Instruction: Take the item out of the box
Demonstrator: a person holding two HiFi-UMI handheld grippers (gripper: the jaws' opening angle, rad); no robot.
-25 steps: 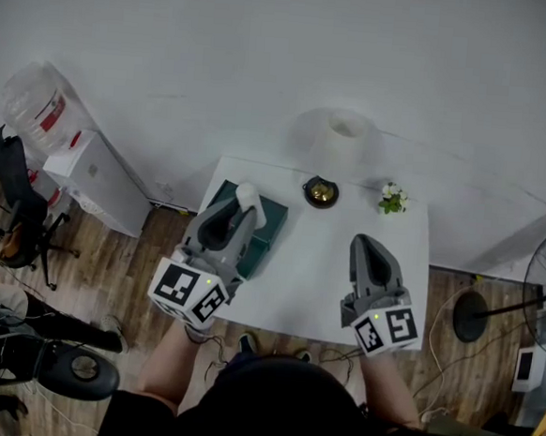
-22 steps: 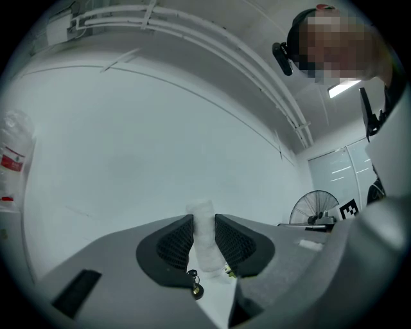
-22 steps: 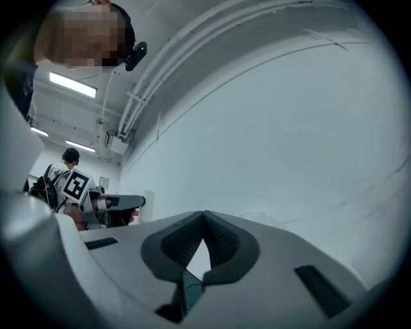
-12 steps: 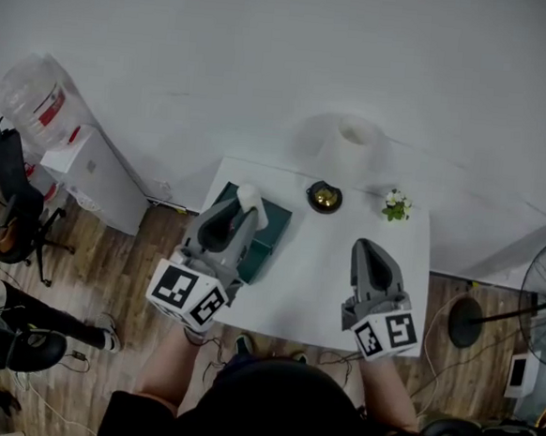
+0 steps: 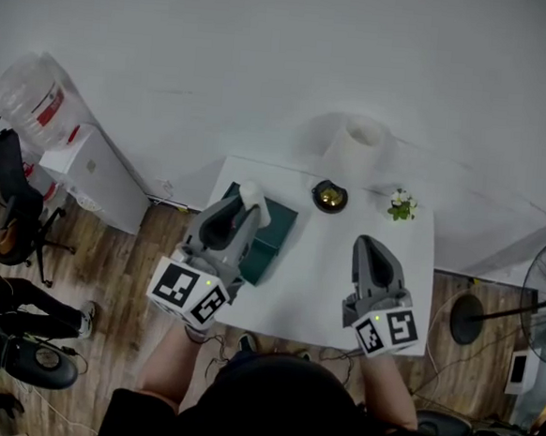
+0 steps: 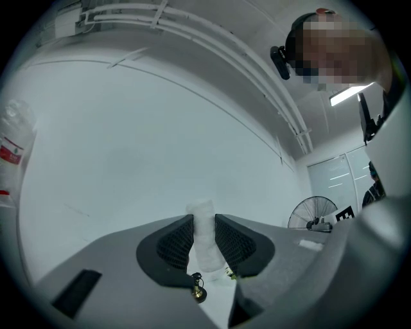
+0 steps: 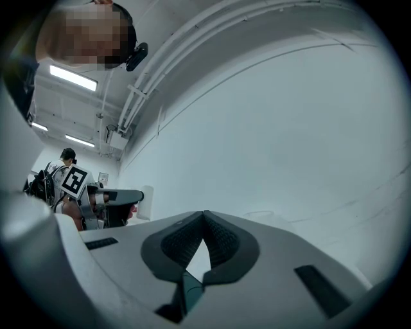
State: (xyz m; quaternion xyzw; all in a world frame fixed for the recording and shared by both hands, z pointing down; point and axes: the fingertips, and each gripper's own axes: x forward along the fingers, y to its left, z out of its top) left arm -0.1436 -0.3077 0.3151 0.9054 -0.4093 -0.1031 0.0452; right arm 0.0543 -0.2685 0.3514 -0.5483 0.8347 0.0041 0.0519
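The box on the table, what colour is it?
The box is dark teal green; the head view shows it best.

The right gripper [image 7: 204,216] sits closed, empty; at nine o'clock the left gripper [image 7: 135,196] pinches a white item [image 7: 148,203].

Box [image 5: 276,236] on table [image 5: 318,268] left; bell [image 5: 329,196], plant [image 5: 402,205] behind.

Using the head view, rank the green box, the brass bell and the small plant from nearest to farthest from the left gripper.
1. Green box, on the left of the table, right by the left gripper, which grips a white item.
2. Brass bell, back middle.
3. Small plant, back right corner.
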